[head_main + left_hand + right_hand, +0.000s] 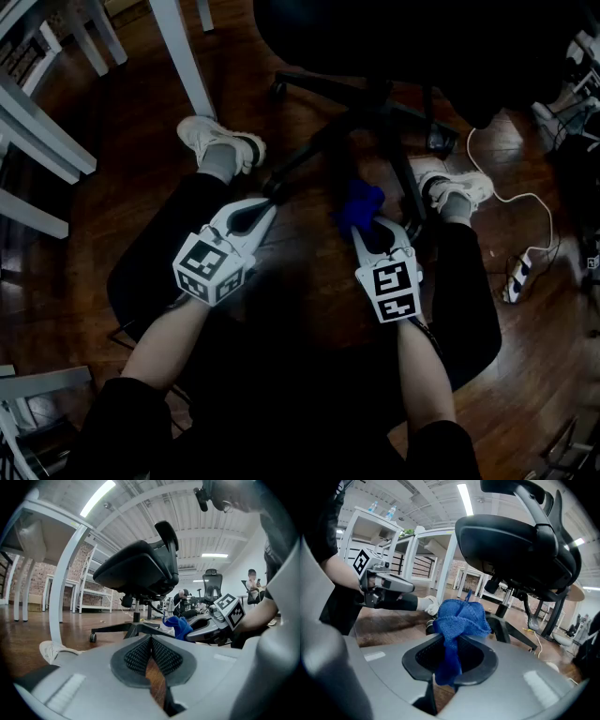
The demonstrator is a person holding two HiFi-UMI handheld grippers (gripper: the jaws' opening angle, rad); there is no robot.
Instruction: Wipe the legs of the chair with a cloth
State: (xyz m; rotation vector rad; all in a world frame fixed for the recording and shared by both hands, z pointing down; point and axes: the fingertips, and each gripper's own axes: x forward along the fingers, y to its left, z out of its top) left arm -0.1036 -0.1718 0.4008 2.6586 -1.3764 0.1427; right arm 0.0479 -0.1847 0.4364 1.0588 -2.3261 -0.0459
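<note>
A black office chair stands on the wooden floor, its star base [375, 117] just ahead of me; one leg [309, 155] runs toward my left gripper. My right gripper [361, 230] is shut on a blue cloth [359, 204] that bunches out past its tips [461, 618], close to a chair leg [511, 632]. My left gripper [272, 202] is shut with nothing between its pads [151, 651], its tips near the leg's end. The left gripper view has the chair's base [136, 629] and the cloth [180, 625] beyond.
My two shoes [220, 141] [455, 187] flank the chair base. White table legs [183, 56] stand at upper left. A white cable and power strip [516, 277] lie on the floor at right. Other chairs and people sit far back [211, 585].
</note>
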